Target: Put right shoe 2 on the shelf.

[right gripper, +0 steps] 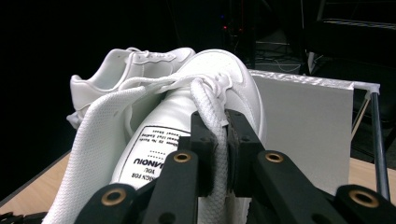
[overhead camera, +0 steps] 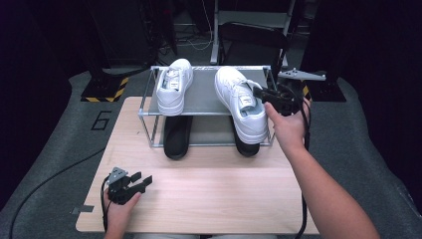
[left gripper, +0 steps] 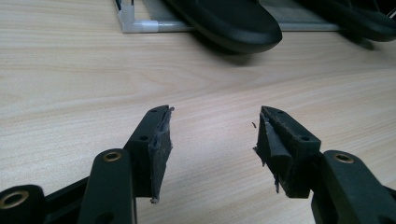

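Two white sneakers stand on the top shelf of a metal shoe rack (overhead camera: 204, 98). My right gripper (overhead camera: 259, 93) is at the inner side of the right sneaker (overhead camera: 241, 107), which hangs partly over the shelf's front edge. In the right gripper view the right gripper (right gripper: 226, 122) is shut on a white lace at the sneaker's (right gripper: 224, 74) opening, with the tongue label just left of it. The left sneaker (overhead camera: 174, 87) stands apart at the shelf's left end. My left gripper (overhead camera: 144, 181) rests open on the table's front left, and nothing lies between its fingers (left gripper: 159, 144).
Two black slippers (overhead camera: 177, 137) (overhead camera: 246, 147) lie on the rack's lower shelf, toes poking out over the wooden table (overhead camera: 209, 189). One black slipper (left gripper: 229, 21) lies ahead of the left gripper. Dark stands and a chair are behind the rack.
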{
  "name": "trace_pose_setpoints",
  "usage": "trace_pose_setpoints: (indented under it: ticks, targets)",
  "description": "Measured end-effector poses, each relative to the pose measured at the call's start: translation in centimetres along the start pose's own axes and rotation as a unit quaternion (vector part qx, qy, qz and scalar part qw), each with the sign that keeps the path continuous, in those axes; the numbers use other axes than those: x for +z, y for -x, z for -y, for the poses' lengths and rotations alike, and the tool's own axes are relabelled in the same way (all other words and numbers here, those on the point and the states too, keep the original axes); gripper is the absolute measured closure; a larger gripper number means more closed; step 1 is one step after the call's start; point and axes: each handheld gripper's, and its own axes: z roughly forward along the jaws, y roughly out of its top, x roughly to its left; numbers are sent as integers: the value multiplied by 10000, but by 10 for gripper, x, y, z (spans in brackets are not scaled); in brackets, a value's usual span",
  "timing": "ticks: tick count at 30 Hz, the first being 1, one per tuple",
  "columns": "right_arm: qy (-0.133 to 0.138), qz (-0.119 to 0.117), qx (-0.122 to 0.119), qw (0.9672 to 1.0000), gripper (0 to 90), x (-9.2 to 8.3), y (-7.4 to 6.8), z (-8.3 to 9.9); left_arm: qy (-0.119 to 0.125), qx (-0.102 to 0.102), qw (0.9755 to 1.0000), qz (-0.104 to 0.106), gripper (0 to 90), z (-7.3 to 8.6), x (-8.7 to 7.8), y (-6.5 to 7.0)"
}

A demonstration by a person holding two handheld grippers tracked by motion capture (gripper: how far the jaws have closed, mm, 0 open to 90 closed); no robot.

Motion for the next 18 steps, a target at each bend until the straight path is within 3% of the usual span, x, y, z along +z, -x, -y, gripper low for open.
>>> trace_pose_setpoints:
  ticks: [18]
  targets:
    - [23, 284, 146, 9995, 827, 34, 9, -8, 13, -38, 10000, -7, 442, 1, -1, -2]
